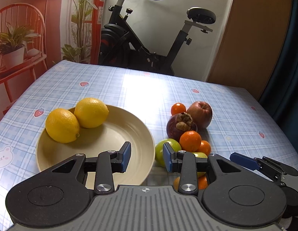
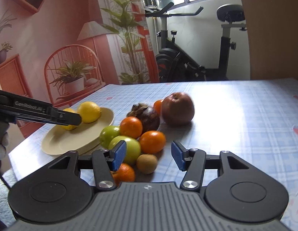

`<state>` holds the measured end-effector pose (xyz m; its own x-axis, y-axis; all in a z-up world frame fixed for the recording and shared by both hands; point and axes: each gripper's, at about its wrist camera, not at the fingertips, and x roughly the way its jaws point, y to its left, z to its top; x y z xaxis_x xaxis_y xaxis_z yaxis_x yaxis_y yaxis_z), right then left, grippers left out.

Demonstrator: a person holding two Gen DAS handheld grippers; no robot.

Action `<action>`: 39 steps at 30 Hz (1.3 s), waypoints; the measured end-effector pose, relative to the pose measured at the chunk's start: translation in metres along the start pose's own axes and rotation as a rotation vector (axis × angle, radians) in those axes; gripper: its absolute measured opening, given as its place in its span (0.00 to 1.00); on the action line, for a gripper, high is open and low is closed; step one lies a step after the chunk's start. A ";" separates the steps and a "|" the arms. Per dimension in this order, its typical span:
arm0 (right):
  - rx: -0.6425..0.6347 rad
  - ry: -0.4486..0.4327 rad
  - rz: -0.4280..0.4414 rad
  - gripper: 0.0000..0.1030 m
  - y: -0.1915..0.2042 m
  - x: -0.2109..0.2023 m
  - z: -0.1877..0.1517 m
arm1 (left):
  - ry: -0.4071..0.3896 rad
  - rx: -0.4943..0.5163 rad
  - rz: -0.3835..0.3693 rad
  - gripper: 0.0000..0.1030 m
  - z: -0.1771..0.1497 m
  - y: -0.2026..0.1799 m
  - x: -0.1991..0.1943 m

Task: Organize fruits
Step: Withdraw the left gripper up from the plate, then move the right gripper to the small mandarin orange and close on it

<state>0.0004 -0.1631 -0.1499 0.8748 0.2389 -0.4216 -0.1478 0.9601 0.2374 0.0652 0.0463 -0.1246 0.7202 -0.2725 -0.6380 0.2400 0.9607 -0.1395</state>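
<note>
A cream plate (image 1: 118, 134) (image 2: 76, 140) holds two lemons (image 1: 62, 126) (image 2: 89, 112). To its right lies a pile of fruit: a red apple (image 1: 200, 113) (image 2: 177, 108), a dark mangosteen (image 1: 180, 125) (image 2: 149, 116), several oranges (image 1: 190, 141) (image 2: 152, 142), green apples (image 1: 164, 151) (image 2: 129, 148) and a kiwi (image 2: 147, 163). My left gripper (image 1: 147, 159) is open and empty, over the plate's right rim beside the pile. My right gripper (image 2: 149, 155) is open and empty, just above the kiwi and near green apple.
The table (image 1: 110, 84) has a blue plaid cloth with strawberry prints. An exercise bike (image 1: 141, 38) stands behind the far edge. A printed backdrop with a red chair hangs at left. The right gripper's finger (image 1: 245, 160) shows at the left view's lower right.
</note>
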 end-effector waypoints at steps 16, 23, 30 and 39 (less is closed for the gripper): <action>-0.073 0.088 0.066 0.40 0.018 0.007 -0.012 | -0.010 0.012 0.099 0.38 -0.002 -0.002 -0.010; -0.095 0.115 0.091 0.40 0.022 0.012 -0.013 | 0.015 0.064 0.189 0.54 -0.003 -0.009 -0.008; -0.097 0.124 0.086 0.40 0.022 0.014 -0.015 | 0.018 0.069 0.185 0.59 -0.004 -0.009 -0.009; -0.120 0.127 0.071 0.40 0.026 0.016 -0.015 | 0.029 0.126 0.195 0.60 -0.007 -0.018 -0.007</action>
<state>0.0032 -0.1325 -0.1639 0.7961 0.3157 -0.5163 -0.2677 0.9488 0.1673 0.0512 0.0308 -0.1235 0.7421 -0.0795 -0.6656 0.1790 0.9804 0.0826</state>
